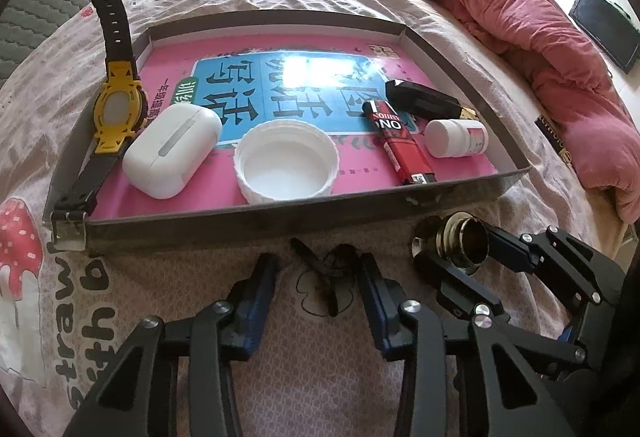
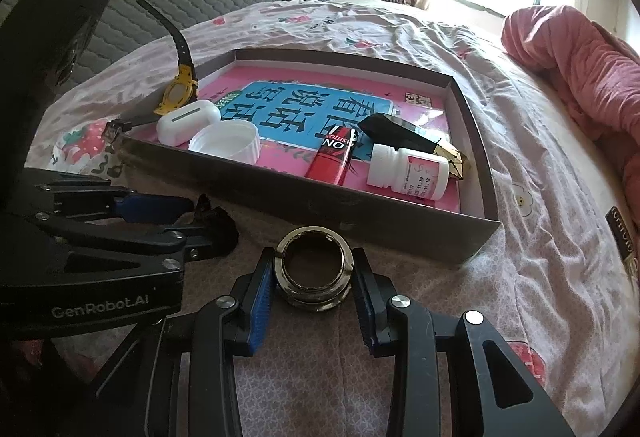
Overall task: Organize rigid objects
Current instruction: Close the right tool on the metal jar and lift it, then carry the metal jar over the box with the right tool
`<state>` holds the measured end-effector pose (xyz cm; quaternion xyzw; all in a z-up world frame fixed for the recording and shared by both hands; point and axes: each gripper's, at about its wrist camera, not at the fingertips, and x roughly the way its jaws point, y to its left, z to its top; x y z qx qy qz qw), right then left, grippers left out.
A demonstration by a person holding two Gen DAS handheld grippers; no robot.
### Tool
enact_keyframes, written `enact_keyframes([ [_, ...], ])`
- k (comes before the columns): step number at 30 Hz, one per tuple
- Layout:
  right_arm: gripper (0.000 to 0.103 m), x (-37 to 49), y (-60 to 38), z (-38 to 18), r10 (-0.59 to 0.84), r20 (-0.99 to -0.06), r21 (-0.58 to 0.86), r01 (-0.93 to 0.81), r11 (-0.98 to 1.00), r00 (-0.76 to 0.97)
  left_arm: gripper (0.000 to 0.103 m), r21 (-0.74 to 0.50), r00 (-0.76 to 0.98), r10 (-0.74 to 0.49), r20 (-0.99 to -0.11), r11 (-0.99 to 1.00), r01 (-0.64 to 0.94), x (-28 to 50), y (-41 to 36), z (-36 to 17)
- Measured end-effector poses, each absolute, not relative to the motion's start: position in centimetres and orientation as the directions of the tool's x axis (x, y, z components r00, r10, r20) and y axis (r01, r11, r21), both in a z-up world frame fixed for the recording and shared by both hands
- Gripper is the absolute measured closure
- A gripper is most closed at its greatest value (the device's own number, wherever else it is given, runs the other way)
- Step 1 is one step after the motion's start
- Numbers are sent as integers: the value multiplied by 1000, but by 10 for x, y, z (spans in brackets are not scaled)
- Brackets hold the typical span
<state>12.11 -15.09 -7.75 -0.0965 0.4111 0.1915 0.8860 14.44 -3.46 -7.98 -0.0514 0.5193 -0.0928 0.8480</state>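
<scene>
Right wrist view: metal ring (image 2: 313, 264), short, threaded, glossy; lies on the bedsheet (image 2: 540, 277) before the tray (image 2: 476, 173). Right gripper (image 2: 314, 279) clamps its sides. Likely rigid, weighty, slippery; grip low on the flanks. Left gripper (image 1: 320, 277) part open around a dark clip (image 1: 328, 277), pads apart from it.

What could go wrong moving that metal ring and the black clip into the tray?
1. The ring is round, glossy metal held only at its sides by the right gripper; it may slip or spin free when lifted.
2. The clip lies small and dark on soft bedding between the left gripper jaws; they may pinch the sheet too.
3. The tray wall stands just ahead, so a low carry could knock it.
</scene>
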Motion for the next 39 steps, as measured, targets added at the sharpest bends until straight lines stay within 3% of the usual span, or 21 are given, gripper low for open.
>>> enact_keyframes([
  [6,61,125,-151,-81,265,-765,11,-400,916,587,64,-210,452,-227,-863,974,90,145,-29,-84],
  [10,61,126,-151,-82,268,-764,16,-398,917,587,72,-209,453,-225,-862,974,87,144,-26,-85],
  [13,66,127,-152,-78,279,-758,28,-397,917,590,72,-240,444,-249,-861,968,77,144,-21,-82],
  [39,66,107,-175,-51,307,-719,87,-357,930,623,72,-250,527,-257,-810,964,86,120,-6,-39],
])
